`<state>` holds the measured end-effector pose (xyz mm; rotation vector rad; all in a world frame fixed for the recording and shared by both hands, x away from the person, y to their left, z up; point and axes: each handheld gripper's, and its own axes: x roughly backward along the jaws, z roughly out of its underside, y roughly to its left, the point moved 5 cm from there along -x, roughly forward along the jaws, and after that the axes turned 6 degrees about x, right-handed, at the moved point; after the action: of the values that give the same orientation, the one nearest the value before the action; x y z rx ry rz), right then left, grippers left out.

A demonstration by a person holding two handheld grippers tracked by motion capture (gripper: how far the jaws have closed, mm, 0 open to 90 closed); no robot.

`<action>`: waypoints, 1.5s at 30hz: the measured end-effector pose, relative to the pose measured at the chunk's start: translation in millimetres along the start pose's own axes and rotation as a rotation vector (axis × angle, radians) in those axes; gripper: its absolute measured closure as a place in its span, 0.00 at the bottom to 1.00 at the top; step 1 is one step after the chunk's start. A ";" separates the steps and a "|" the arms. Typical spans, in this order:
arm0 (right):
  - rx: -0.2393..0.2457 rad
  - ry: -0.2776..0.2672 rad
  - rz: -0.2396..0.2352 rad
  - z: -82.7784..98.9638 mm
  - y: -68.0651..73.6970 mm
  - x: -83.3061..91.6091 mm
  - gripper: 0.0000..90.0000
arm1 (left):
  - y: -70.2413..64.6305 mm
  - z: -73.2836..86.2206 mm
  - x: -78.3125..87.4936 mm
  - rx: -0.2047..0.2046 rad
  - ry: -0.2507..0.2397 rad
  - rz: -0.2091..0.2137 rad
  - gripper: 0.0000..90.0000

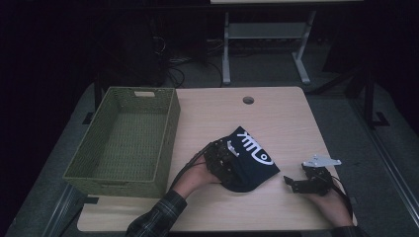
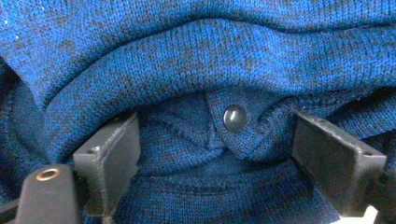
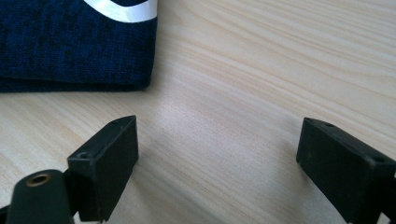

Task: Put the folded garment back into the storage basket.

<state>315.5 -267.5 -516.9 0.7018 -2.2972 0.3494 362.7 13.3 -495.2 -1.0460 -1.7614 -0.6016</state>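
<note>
A folded dark blue knit garment (image 1: 254,159) with a white fishbone print lies on the table (image 1: 289,118), right of centre. My left gripper (image 1: 231,165) presses into the garment's left edge. In the left gripper view its jaws stand wide apart, open (image 2: 215,149), with bunched blue fabric (image 2: 210,56) and a dark snap button (image 2: 234,117) between them. My right gripper (image 1: 294,178) rests low on the table, just right of the garment. It is open (image 3: 217,149) over bare wood, and the garment's corner (image 3: 70,42) lies a short way ahead on the left.
An empty green woven basket (image 1: 171,129) stands on the left part of the table. A round cable hole (image 1: 248,100) sits near the far edge. Beyond the table are a stand's legs (image 1: 226,59) and cables on the floor.
</note>
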 end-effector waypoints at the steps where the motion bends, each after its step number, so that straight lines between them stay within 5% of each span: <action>1: 0.000 0.000 0.000 0.0 0.0 0.0 0.14 | 0.1 0.1 0.2 0.002 0.001 -0.004 0.19; 6: -0.004 0.001 0.002 0.2 0.0 0.1 0.14 | 2.3 0.9 3.2 -0.007 0.013 -0.009 0.31; 17: -0.007 0.002 0.006 0.2 -0.5 0.1 0.14 | 12.3 2.2 10.8 -0.016 0.023 -0.002 0.77; 32: -0.008 0.000 0.007 0.1 -0.8 0.0 0.14 | 11.0 -0.7 22.1 0.033 -0.043 0.048 0.82; 45: -0.008 0.001 0.008 0.2 -0.8 0.1 0.14 | 10.1 -14.5 60.1 0.034 -0.107 0.081 0.83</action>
<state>315.8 -268.2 -516.9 0.6879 -2.2998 0.3447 368.4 30.3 -435.2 -1.1386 -1.8059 -0.4717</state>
